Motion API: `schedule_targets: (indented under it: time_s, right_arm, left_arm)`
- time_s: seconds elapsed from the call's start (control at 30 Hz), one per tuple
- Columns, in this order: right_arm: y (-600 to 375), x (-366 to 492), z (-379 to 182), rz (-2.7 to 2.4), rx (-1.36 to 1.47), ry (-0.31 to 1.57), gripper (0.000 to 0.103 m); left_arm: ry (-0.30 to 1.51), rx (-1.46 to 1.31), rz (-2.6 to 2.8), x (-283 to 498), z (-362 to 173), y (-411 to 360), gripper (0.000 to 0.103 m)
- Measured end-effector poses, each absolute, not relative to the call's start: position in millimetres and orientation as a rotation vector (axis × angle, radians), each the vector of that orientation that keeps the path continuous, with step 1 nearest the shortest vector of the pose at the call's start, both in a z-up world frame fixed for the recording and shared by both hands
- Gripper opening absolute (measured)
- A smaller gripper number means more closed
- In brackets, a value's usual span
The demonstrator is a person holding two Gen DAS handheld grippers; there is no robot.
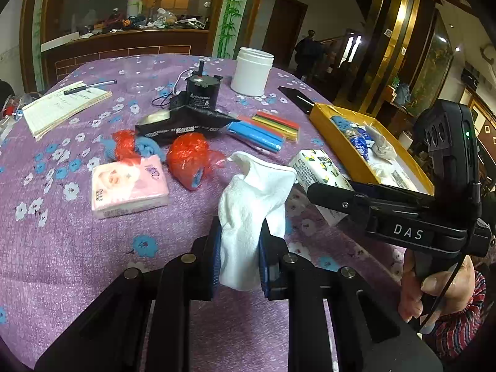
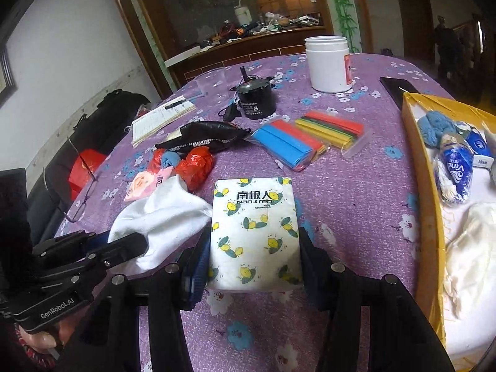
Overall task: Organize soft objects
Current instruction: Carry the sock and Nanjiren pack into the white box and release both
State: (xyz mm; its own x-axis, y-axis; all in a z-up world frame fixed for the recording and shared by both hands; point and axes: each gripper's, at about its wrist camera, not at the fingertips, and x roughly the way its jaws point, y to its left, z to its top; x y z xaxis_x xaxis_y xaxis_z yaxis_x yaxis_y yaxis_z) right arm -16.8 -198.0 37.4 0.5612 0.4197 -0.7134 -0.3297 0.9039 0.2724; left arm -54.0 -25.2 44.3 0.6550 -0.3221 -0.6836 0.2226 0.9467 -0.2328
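Sock (image 1: 248, 204) between left fingers (image 1: 217, 257); lemon-print tissue pack (image 2: 254, 232) between right.

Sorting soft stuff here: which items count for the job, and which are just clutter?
Job: white sock in left gripper; lemon-print tissue pack in right gripper; pink tissue pack; yellow box.
Clutter: white jar; notebook; coloured tubes.

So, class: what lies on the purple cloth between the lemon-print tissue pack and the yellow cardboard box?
Only bare floral cloth separates the tissue pack from the box, seen in the right wrist view.
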Motion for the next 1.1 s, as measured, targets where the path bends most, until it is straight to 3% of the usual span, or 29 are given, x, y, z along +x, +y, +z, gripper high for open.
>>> schedule_targets:
  time_s: [0.43, 1.1]
  right_arm:
    - [-243.5, -19.8, 66.0, 0.395, 0.198, 0.794, 0.053]
    - [-437.2, 11.1, 96.6, 0.027, 0.286, 0.782, 0.053]
  left_arm:
    - [0.75, -0.074, -0.405, -42.2, 80.6, -75.7, 0.017]
    - [0.84, 0.052, -0.641, 18.4, 87.5, -261.4, 0.017]
